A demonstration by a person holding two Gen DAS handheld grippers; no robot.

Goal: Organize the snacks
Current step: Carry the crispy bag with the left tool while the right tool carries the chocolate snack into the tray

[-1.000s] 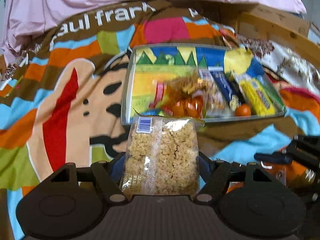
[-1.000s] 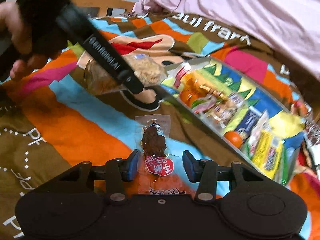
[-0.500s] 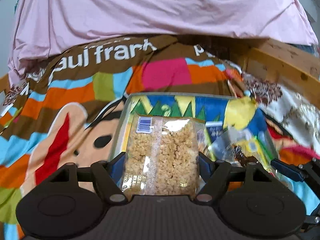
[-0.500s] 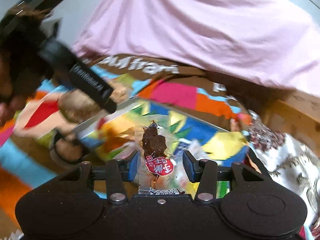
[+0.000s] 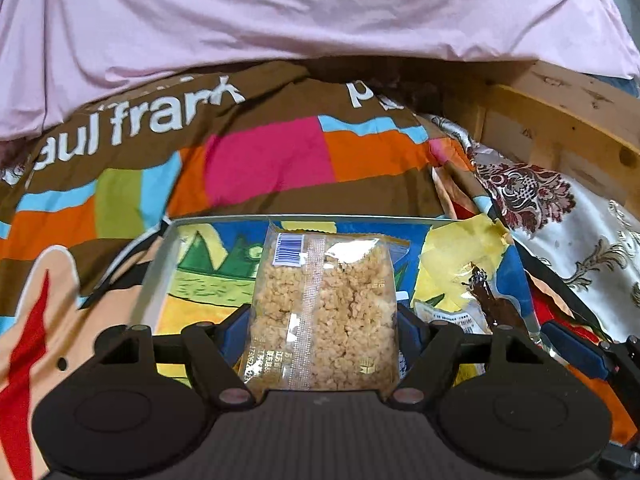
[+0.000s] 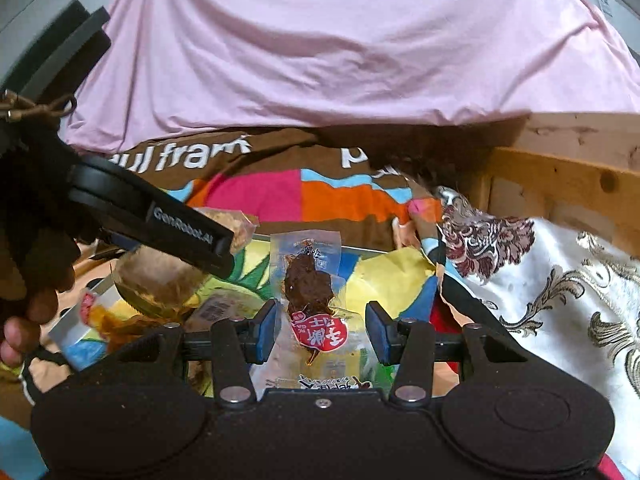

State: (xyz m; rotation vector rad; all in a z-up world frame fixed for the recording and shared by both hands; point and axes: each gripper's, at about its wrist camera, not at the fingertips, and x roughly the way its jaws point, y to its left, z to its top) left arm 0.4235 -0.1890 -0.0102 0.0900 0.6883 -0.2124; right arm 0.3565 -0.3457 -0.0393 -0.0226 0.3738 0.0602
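Both packets now hang over the tray, where a second ago they were short of it and the jerky packet lay low by the blanket. Rice packet (image 5: 324, 312) stands upright, clamped at its sides between the left gripper's (image 5: 324, 330) blue pads, above the tray's (image 5: 160, 276) painted floor. Jerky packet (image 6: 314, 304) sits upright in the right gripper (image 6: 322, 332); the pads look set a little apart from its clear edges, so I cannot tell whether it is pinched. Its dark strip shows right of the rice packet in the left view. Around the tray lies the blanket (image 5: 264, 156), with a pink sheet (image 5: 280, 12) behind and a wooden frame (image 5: 560, 120) at right
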